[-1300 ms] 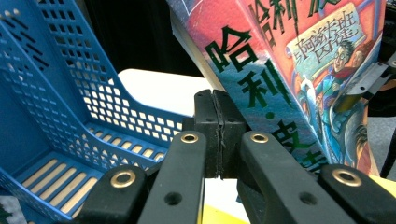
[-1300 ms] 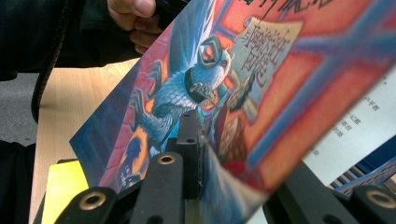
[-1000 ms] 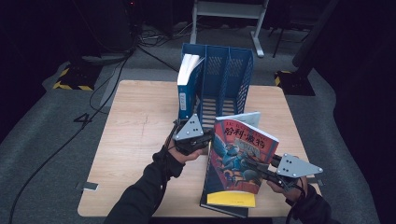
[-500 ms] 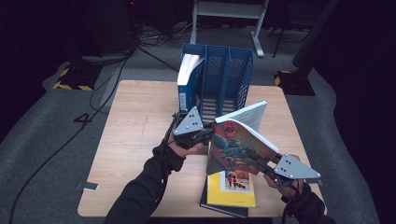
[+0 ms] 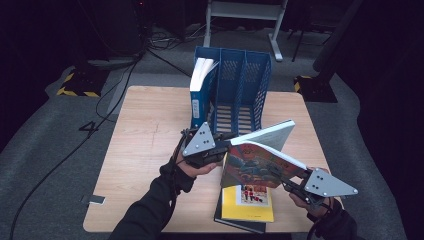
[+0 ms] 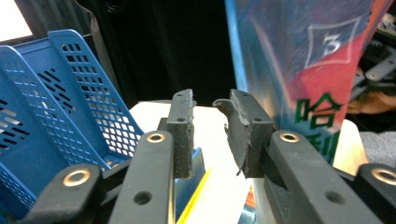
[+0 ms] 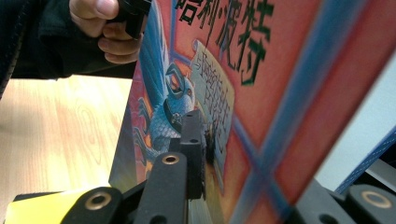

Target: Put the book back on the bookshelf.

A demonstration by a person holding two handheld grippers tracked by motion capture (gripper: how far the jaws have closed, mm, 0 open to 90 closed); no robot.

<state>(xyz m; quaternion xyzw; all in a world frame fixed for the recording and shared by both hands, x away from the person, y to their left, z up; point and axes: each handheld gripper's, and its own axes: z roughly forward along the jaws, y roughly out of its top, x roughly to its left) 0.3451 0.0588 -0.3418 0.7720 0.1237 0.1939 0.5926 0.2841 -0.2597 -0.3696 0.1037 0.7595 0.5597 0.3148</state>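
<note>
At the near edge of the table (image 5: 145, 150), by your right wrist: a yellow book (image 5: 247, 202) lying flat on a dark one, both under the raised book.

Right gripper (image 5: 292, 184): jaws clamped on the lower corner of the illustrated book (image 5: 257, 165). In the right gripper view one jaw presses flat on the painted cover (image 7: 224, 93), the other is behind the pages. You hold it firmly.

Illustrated book: lifted clear of the table, tilted, cover facing you, white page edge uppermost and slanting up toward the file rack. It hangs between your two grippers, above the yellow book.

Left gripper (image 5: 222, 147): just beside the book's left edge. Its jaws have just been opening; in the left gripper view (image 6: 210, 128) they stand a narrow gap apart with nothing between the pads, and the book's cover (image 6: 308, 60) rises close beside the right-hand jaw. You are not gripping the book on this side.

Beyond, mid-table: a blue file rack (image 5: 240, 85) with upright mesh dividers, standing just behind the left gripper. Its leftmost slot holds one blue-spined book (image 5: 200, 90) upright; the other slots hold nothing.

Farthest: dark floor with cables, and the white legs of a stand past the table.
</note>
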